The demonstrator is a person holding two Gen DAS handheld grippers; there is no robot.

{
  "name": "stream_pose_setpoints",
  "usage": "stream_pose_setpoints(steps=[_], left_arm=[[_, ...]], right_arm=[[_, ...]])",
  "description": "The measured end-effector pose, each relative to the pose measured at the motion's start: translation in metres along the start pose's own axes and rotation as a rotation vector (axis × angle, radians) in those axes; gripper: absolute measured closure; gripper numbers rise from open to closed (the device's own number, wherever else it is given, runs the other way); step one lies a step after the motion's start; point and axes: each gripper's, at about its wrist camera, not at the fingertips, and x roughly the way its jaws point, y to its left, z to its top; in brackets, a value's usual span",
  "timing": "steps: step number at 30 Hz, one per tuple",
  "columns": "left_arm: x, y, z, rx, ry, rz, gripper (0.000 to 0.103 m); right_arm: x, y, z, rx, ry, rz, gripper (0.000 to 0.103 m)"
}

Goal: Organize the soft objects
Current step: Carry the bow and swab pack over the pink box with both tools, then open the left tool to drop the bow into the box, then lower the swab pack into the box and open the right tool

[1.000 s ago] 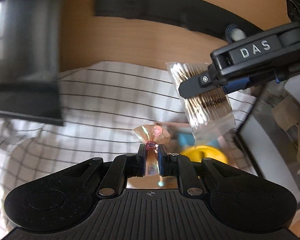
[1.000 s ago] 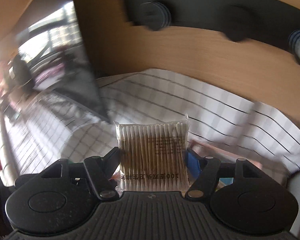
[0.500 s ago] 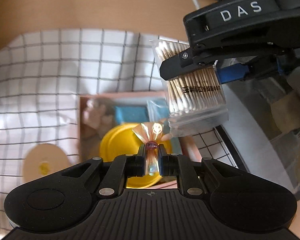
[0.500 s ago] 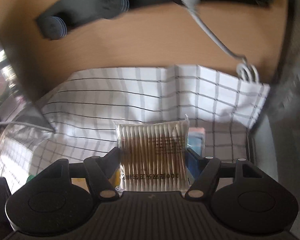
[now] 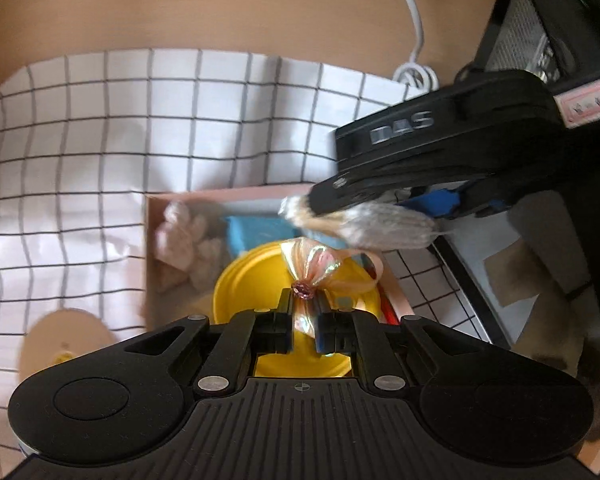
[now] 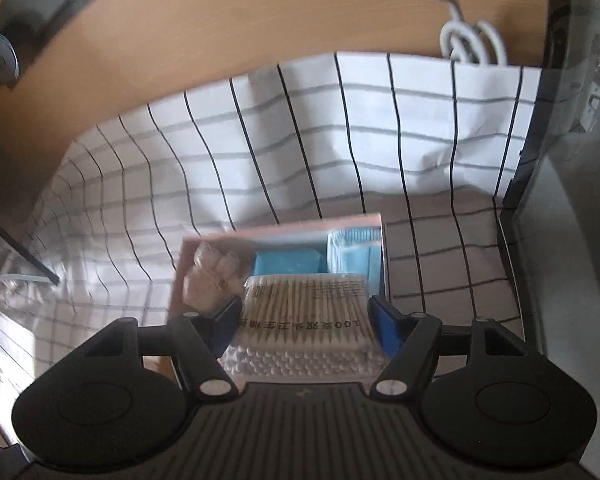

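Above the pink box (image 6: 284,232) on the checked cloth (image 6: 340,140) near the desk's right edge, the right claw (image 6: 306,320) pinches a cotton swab pack (image 6: 304,312), while the left claw (image 5: 304,320) pinches an iridescent bow (image 5: 310,268).

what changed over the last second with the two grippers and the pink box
Both hand-held grippers swung from the wooden desk edge to over the pink box. The right hand-held gripper tipped the cotton swab pack downward. The left hand-held gripper stays clamped on the iridescent bow; neither let go.
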Motion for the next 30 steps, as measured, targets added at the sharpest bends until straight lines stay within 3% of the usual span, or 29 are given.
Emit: stream_pose_setpoints(steps=[6, 10, 14, 20, 25, 30], left_arm=[[-0.038, 0.012, 0.03, 0.009, -0.08, 0.004, 0.094], [-0.047, 0.016, 0.063, 0.024, -0.137, 0.022, 0.094], [-0.04, 0.02, 0.083, 0.007, -0.129, -0.018, 0.094], [-0.027, 0.018, 0.057, -0.024, -0.035, -0.048, 0.093], [-0.037, 0.021, 0.015, -0.061, -0.034, -0.03, 0.091], [-0.051, 0.021, -0.013, -0.071, -0.006, 0.044, 0.088]], right_arm=[[-0.027, 0.004, 0.005, 0.019, -0.091, 0.019, 0.034], [-0.036, 0.003, 0.001, 0.029, -0.093, 0.046, 0.034], [-0.04, 0.0, -0.004, 0.016, -0.085, 0.04, 0.034], [-0.022, 0.0, -0.007, 0.012, -0.049, 0.051, 0.034], [0.026, 0.002, -0.003, -0.006, 0.047, 0.063, 0.033], [0.052, -0.003, -0.012, 0.001, 0.099, 0.031, 0.032]])
